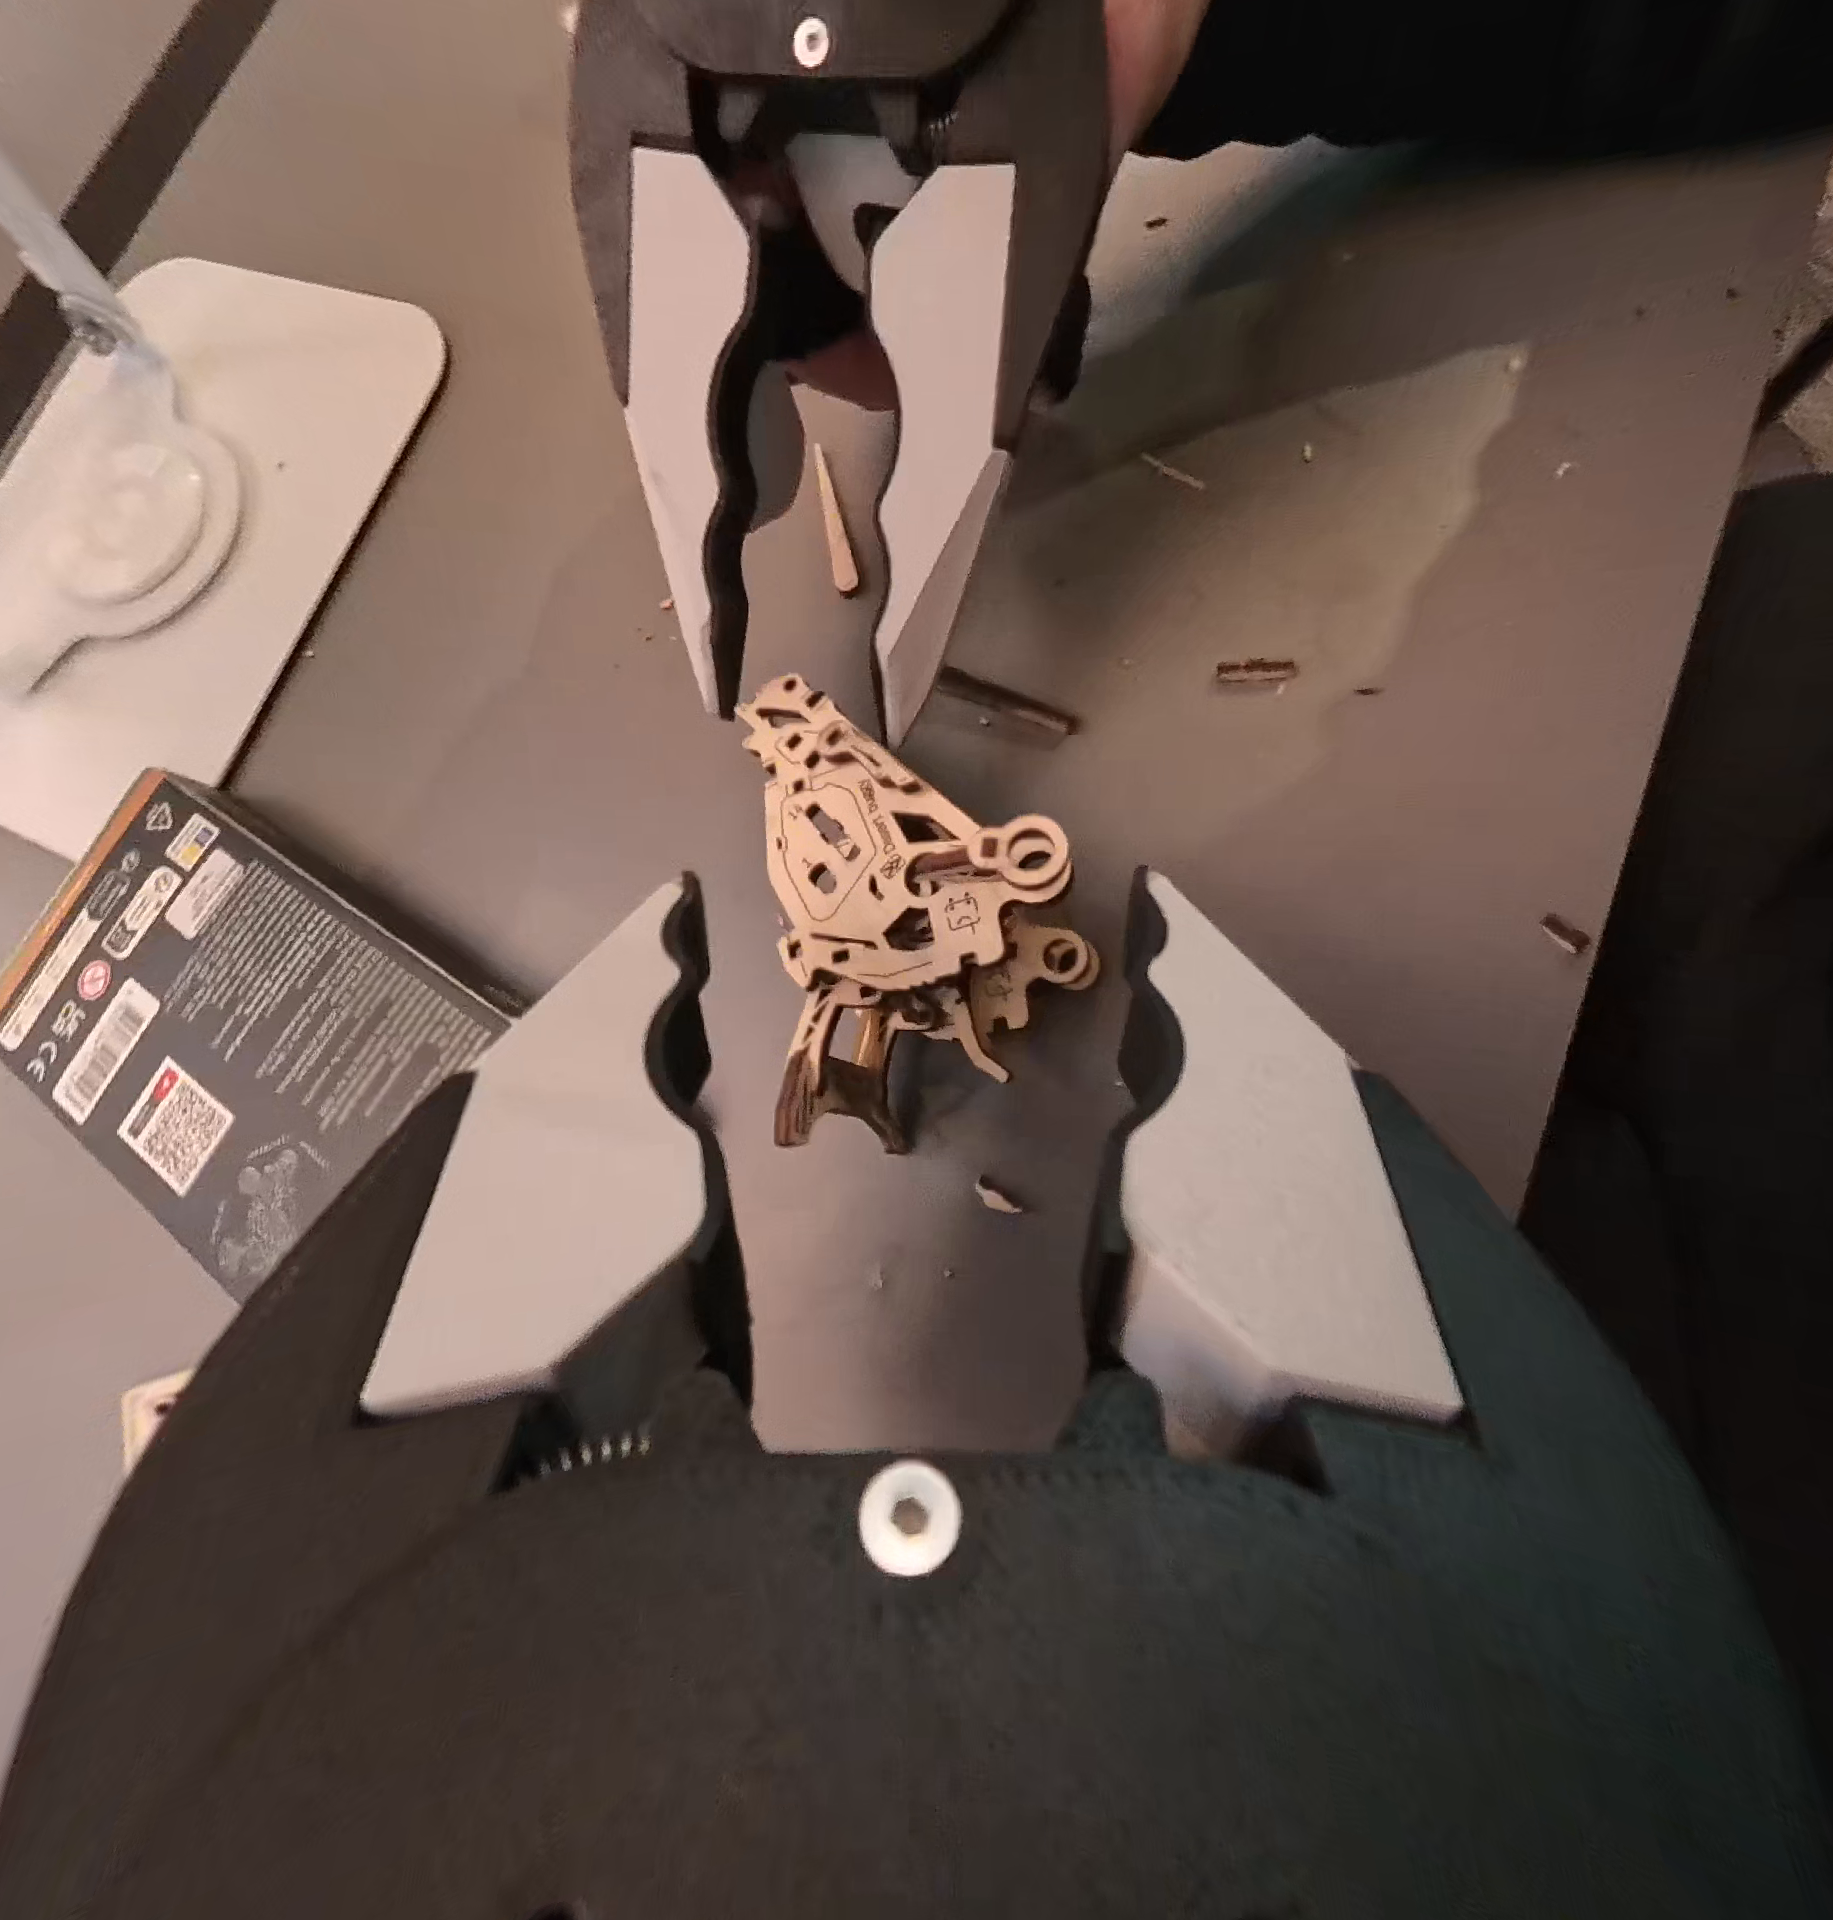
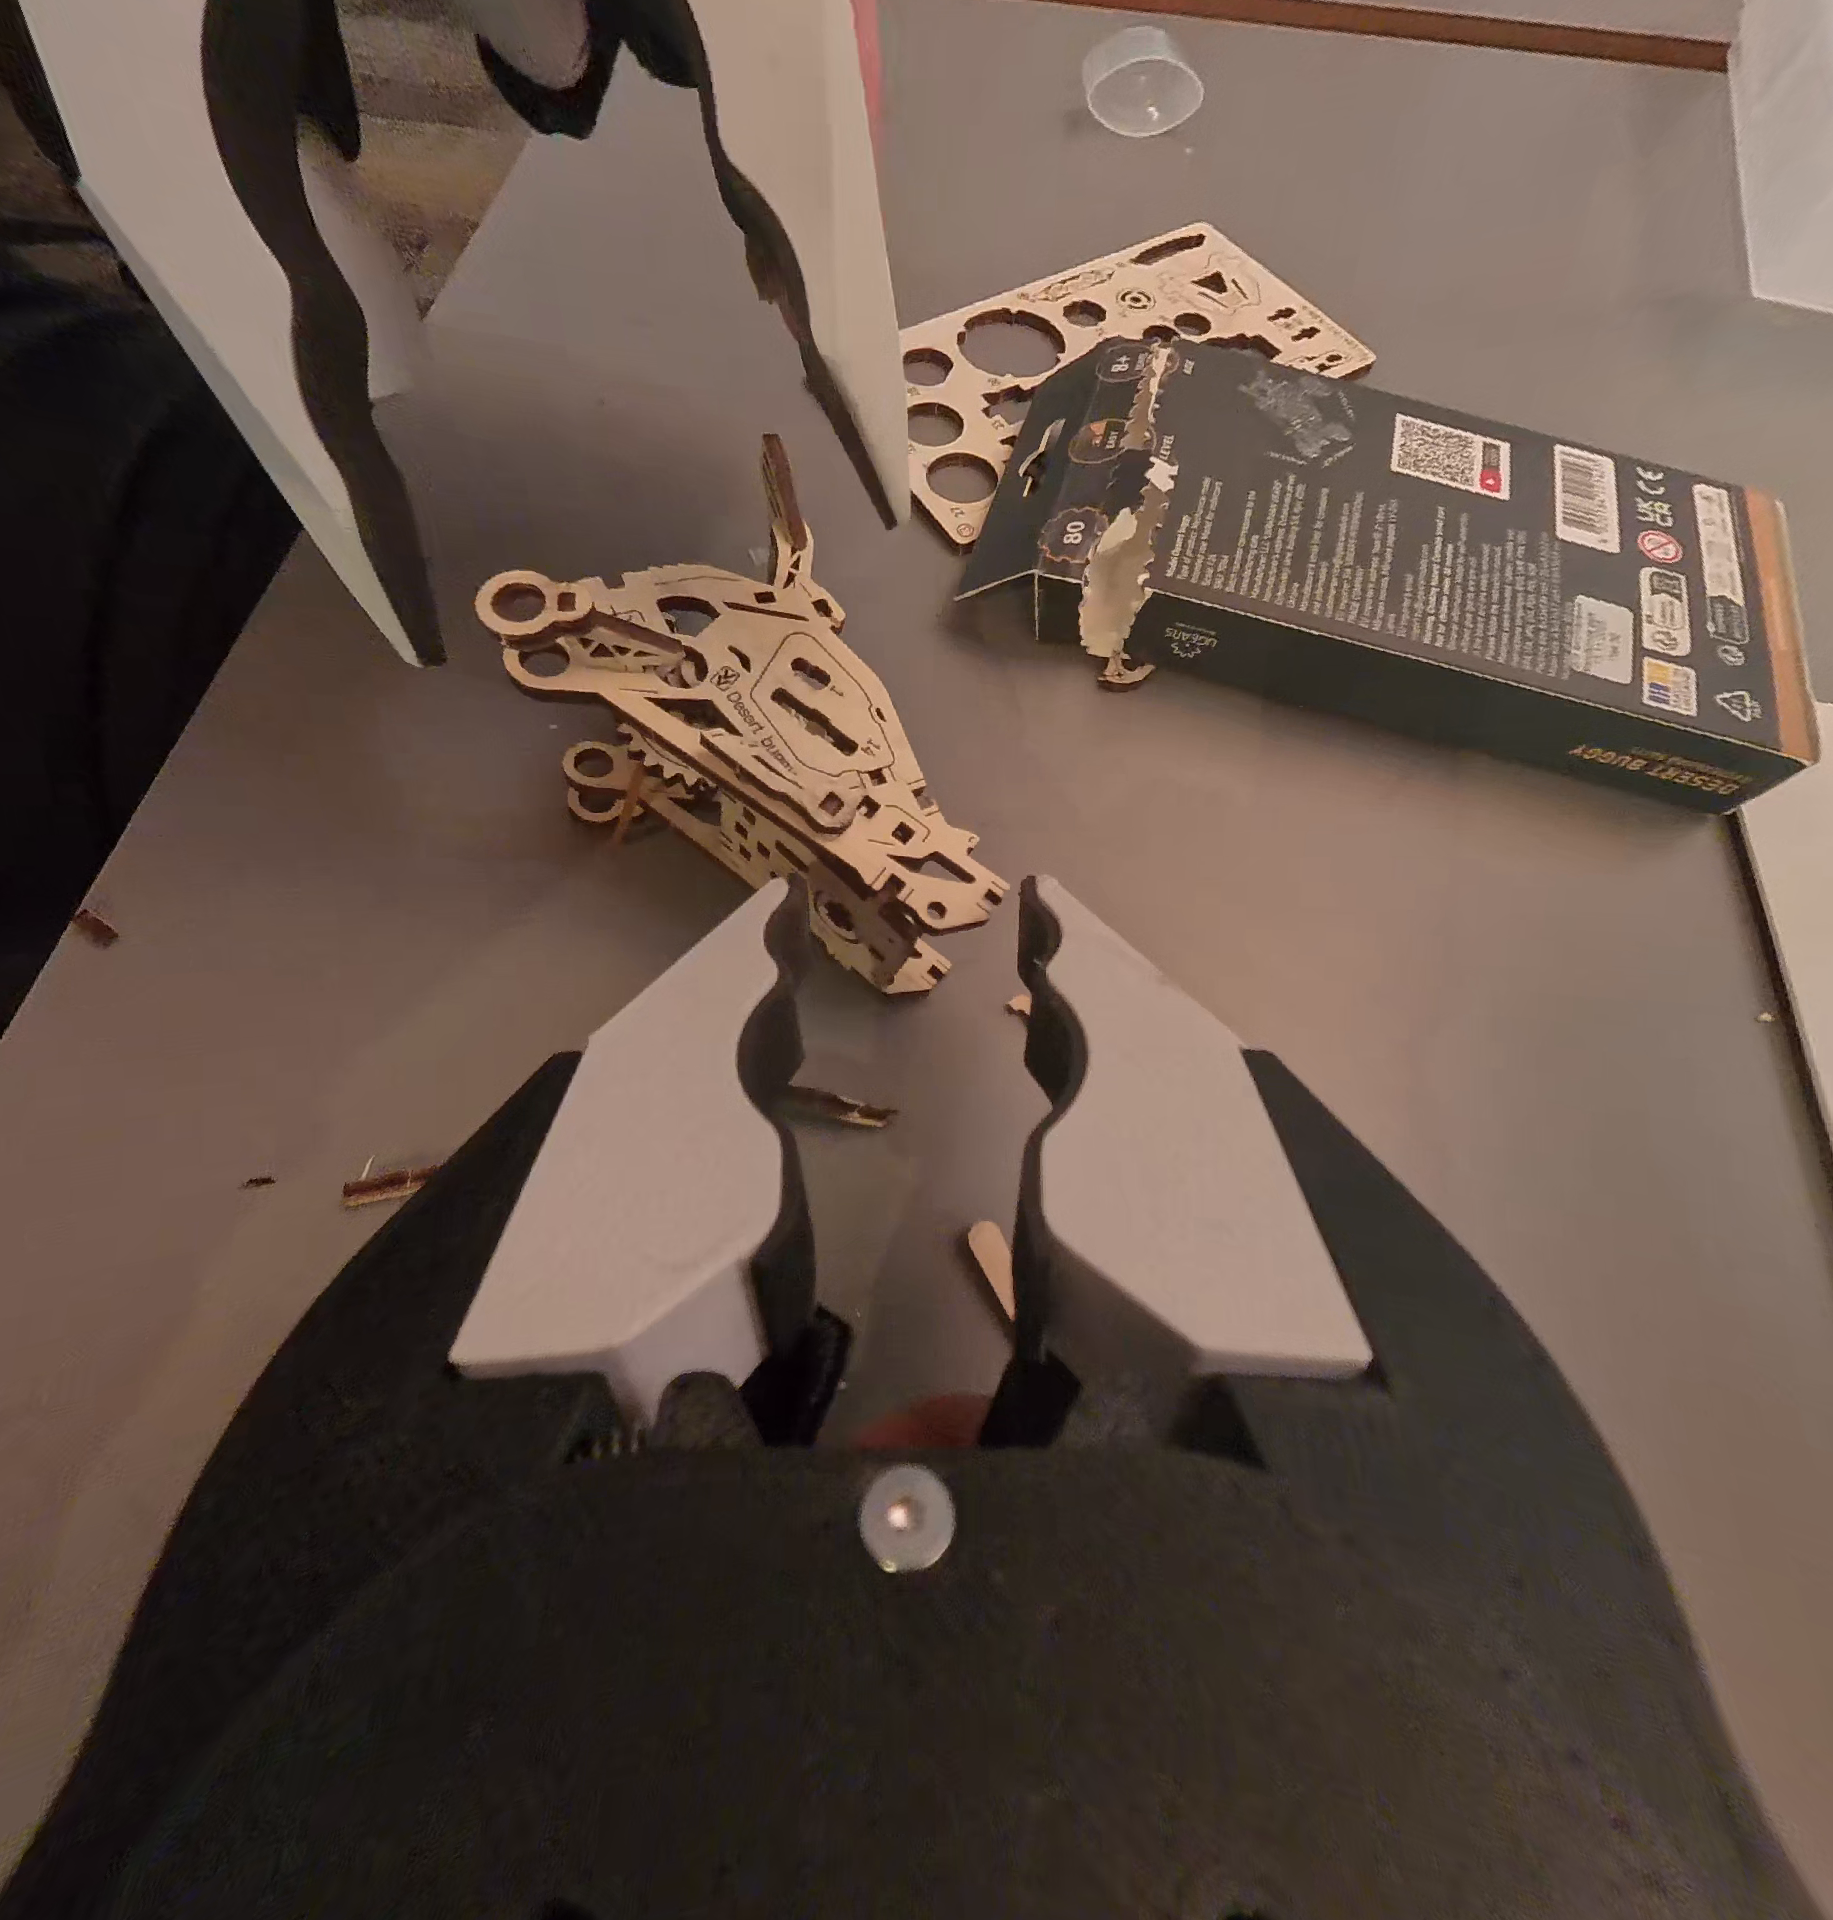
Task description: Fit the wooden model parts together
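Both my claws, left [image 1: 917, 883] and right [image 2: 901, 894], gape empty around the model [image 1: 891, 894] on the table [image 1: 1307, 831].

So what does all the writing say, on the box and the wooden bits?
I won't quote any writing, only say where it stands.
Dark box: printed text, codes and symbols on its back and side.
Wooden model: engraved wording and small numbers on its top plate.
Punched-out wooden sheet: tiny engraved marks, too small to read.
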{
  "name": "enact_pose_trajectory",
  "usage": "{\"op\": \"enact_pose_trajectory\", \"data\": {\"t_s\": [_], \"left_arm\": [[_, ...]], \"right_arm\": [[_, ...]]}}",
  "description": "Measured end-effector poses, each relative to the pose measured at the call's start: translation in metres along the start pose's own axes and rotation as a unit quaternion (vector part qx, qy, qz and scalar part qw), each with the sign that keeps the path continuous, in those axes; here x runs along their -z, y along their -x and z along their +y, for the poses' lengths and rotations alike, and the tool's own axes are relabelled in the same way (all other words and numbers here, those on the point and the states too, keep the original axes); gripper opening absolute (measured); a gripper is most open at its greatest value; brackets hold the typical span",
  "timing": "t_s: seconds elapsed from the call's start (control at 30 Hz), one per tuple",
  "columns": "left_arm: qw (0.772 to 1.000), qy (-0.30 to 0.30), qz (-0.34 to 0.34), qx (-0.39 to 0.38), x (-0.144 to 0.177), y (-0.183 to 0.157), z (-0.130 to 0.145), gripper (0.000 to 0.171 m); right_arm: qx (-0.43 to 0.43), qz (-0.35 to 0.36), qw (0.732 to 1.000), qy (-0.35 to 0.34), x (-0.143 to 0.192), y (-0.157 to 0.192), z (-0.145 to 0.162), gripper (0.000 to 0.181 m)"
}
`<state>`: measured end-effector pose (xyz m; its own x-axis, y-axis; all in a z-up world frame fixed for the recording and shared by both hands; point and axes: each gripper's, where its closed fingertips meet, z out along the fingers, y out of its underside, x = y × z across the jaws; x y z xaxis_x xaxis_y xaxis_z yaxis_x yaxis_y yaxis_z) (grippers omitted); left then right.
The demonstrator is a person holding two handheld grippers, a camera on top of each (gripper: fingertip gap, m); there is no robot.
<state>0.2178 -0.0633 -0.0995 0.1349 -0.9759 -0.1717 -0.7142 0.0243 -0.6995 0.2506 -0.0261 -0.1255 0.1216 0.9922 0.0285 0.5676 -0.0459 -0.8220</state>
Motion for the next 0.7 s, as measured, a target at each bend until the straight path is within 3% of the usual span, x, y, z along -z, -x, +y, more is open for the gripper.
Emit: {"op": "enact_pose_trajectory", "data": {"t_s": [0.37,0.7], "left_arm": [[0.999,-0.011,-0.032,0.003,-0.011,0.001,0.012,0.058],[1.000,-0.022,-0.013,-0.002,-0.011,0.001,0.015,0.057]], "right_arm": [[0.002,0.006,1.000,-0.002,-0.001,0.000,-0.001,0.034],[0.001,0.007,1.000,-0.005,0.002,0.000,-0.001,0.033]]}}
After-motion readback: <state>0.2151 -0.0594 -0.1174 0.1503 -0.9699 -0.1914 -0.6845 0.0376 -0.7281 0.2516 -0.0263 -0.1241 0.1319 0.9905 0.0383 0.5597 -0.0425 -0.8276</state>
